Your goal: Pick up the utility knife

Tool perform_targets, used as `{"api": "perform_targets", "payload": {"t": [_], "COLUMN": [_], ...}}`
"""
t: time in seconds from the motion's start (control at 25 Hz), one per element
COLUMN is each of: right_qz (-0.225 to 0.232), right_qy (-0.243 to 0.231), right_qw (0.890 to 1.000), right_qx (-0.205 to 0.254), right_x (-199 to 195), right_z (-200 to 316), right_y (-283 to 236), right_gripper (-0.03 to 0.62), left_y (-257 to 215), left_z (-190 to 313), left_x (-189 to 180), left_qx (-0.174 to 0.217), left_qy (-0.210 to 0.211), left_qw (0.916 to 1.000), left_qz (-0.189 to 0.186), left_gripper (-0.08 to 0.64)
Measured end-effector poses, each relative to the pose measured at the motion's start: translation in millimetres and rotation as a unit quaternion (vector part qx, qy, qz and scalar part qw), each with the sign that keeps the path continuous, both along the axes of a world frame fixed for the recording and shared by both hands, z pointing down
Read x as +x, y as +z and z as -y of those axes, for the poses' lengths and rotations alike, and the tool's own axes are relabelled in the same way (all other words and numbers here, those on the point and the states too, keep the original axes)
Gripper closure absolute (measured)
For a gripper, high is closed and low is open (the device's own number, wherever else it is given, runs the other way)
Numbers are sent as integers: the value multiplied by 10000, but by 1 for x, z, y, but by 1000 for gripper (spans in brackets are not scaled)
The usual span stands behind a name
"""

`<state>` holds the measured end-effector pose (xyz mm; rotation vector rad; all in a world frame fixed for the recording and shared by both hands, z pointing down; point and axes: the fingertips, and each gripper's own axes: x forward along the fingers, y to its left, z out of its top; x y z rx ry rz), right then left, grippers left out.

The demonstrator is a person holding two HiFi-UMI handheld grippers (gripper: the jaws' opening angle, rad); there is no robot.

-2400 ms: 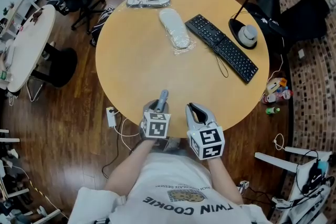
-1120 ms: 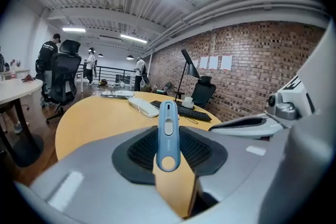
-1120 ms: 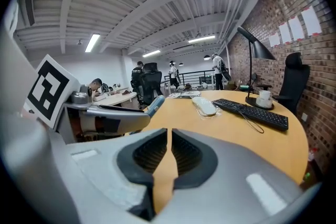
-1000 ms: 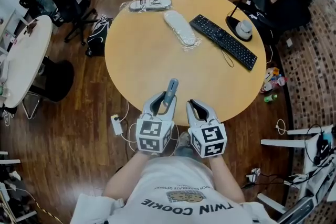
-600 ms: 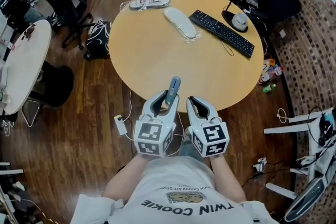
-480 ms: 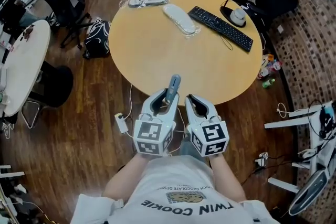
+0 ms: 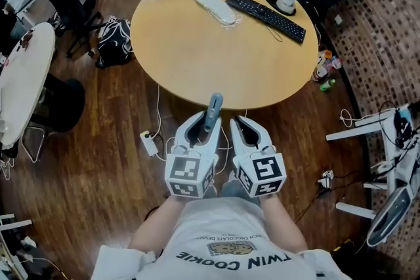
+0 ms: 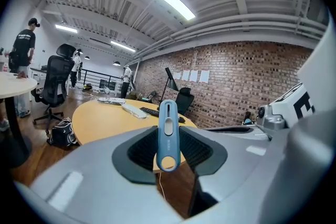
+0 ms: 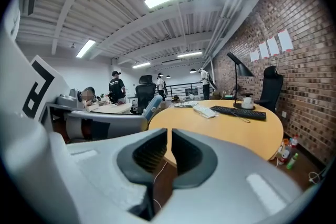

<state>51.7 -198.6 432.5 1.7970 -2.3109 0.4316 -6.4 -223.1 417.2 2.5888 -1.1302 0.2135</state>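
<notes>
The blue-grey utility knife (image 7: 214, 109) stands gripped in my left gripper (image 7: 208, 124), its end poking out past the jaws toward the round wooden table (image 7: 223, 56). In the left gripper view the knife (image 8: 167, 134) sits upright between the dark ribbed pads, and the left gripper (image 8: 169, 145) is shut on it. My right gripper (image 7: 241, 125) hangs beside it to the right, shut with nothing in it. Its pads all but touch in the right gripper view, where the right gripper (image 9: 169, 147) faces the table. Both grippers are over the wooden floor, short of the table's near edge.
On the table's far side lie a black keyboard (image 7: 266, 8), a lamp base (image 7: 285, 3) and two white wrapped packs (image 7: 214, 8). A power strip (image 7: 149, 143) with cables lies on the floor left of the grippers. A black bag (image 7: 113, 42) and office chairs stand to the left.
Both grippers have drawn back together from the table edge and now hang over the floor. The knife stays gripped in the left one; the table looks farther off.
</notes>
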Motion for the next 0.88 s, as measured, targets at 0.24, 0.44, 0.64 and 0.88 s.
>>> {"api": "perform_targets", "payload": {"t": [0.24,0.44,0.64,0.88], "right_qz": [-11,49,114,75], "right_qy": [-51,-101,-83,-122], "right_qw": [9999,9997,9995,9993], "right_qx": [106,237,278,354], "right_x": [-4,7,33,52], "right_z": [-29,-71,-128,-199], "right_y": [-7,-12,-12,-17], "right_gripper": [577,577,577,577], "left_y": [-3,-3,-5,-10], "left_z": [-35,-76,-134,-205], "left_x": [-4,10,35,55], "left_qx": [32,106,160,221], "left_qy": [-86,-79,-76,-105], "left_qw": [10000,9999,9998,9997], "left_qz": [-6,41,50,68], "left_gripper": [425,425,425,425]}}
